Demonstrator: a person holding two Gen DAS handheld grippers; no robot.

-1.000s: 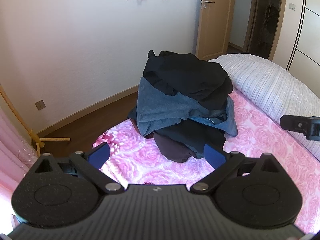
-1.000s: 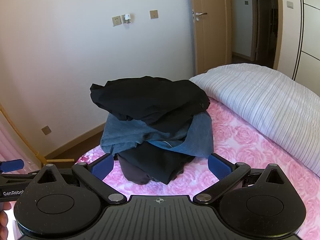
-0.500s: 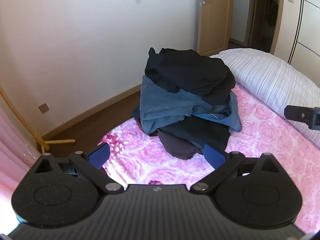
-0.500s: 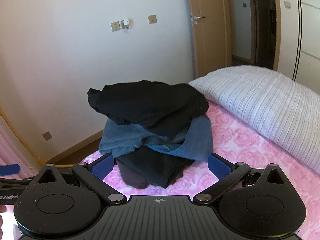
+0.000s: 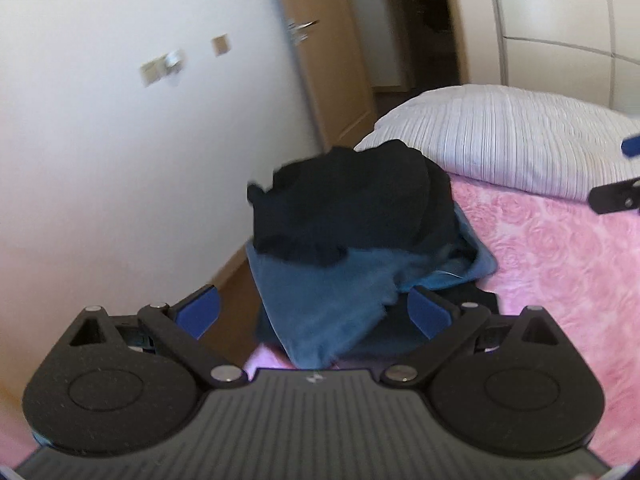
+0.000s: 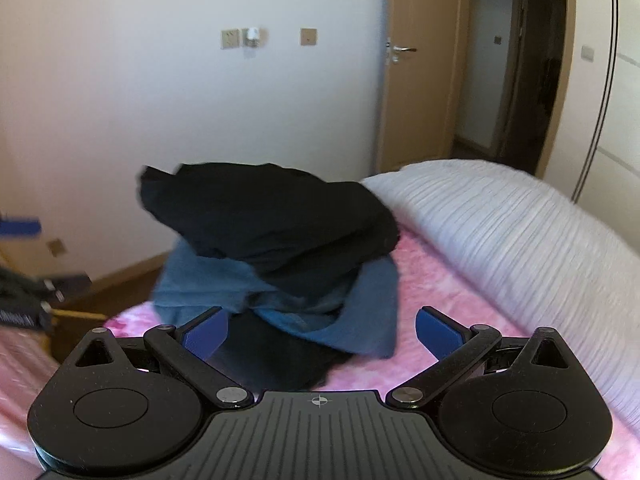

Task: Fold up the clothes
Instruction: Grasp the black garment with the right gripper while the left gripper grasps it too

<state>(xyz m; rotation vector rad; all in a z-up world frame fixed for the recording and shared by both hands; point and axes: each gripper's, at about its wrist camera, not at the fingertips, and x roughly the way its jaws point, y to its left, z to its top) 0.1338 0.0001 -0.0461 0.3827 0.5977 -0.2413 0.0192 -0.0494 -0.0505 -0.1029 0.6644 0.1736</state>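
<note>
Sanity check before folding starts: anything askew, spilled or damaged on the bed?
Only the clothes pile looks untidy: a black garment sits crumpled on top, and a blue one sags out beneath it, near the pink bedspread's edge. No damage or spill visible. Both views are motion-blurred. Both grippers' jaws are open and empty.

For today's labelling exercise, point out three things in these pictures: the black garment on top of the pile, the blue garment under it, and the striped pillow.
black garment (image 6: 272, 216), right wrist view, middle of its top surface.
blue garment (image 5: 324, 292), left wrist view, its front hanging fold.
striped pillow (image 6: 500, 232), right wrist view, its upper face.
</note>
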